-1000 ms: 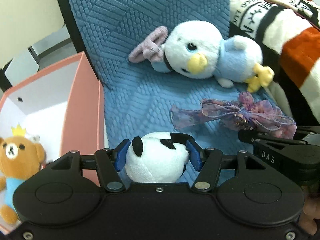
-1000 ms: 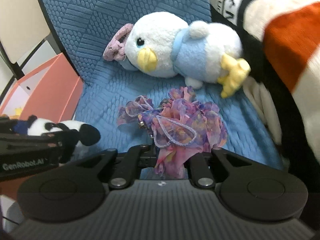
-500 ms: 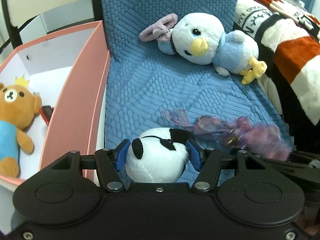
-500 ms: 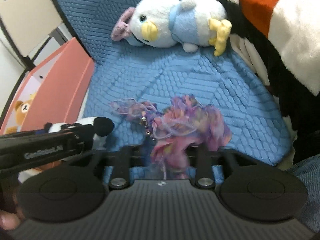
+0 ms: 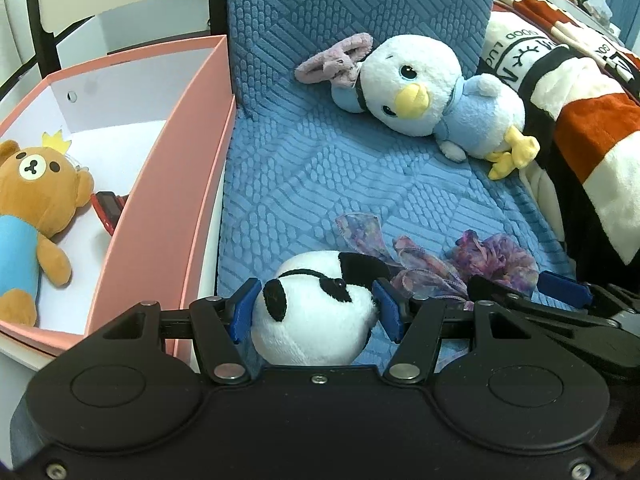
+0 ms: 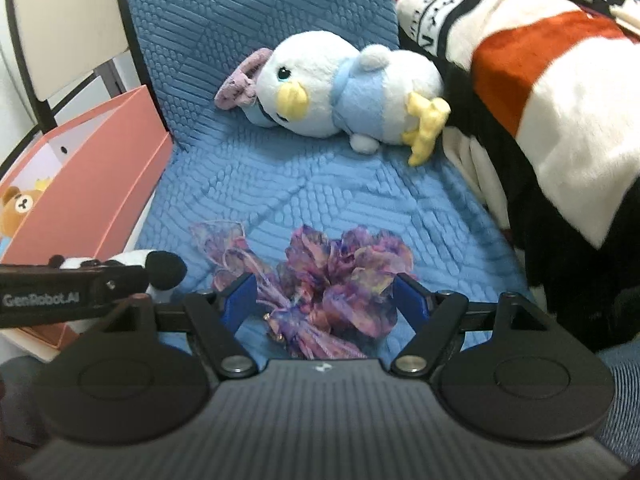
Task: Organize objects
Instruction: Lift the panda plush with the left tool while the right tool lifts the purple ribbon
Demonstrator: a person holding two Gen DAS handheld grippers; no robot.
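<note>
My left gripper is shut on a white and black panda plush, held above the front of the blue quilted seat, right of the pink box. My right gripper stands open around a purple-pink ruffled scrunchie with ribbon, which lies on the seat between the blue pads; the scrunchie also shows in the left wrist view. A white and blue bird plush lies at the back of the seat on a mauve scrunchie. A brown bear plush lies in the box.
A striped red, white and black blanket is piled along the seat's right side. A small red item lies beside the bear in the box. The chair's blue back rises behind the bird.
My right gripper was shut on the purple scrunchie and now stands open, with the scrunchie lying between its pads. Both grippers pulled back from the bird; the left still holds the panda.
</note>
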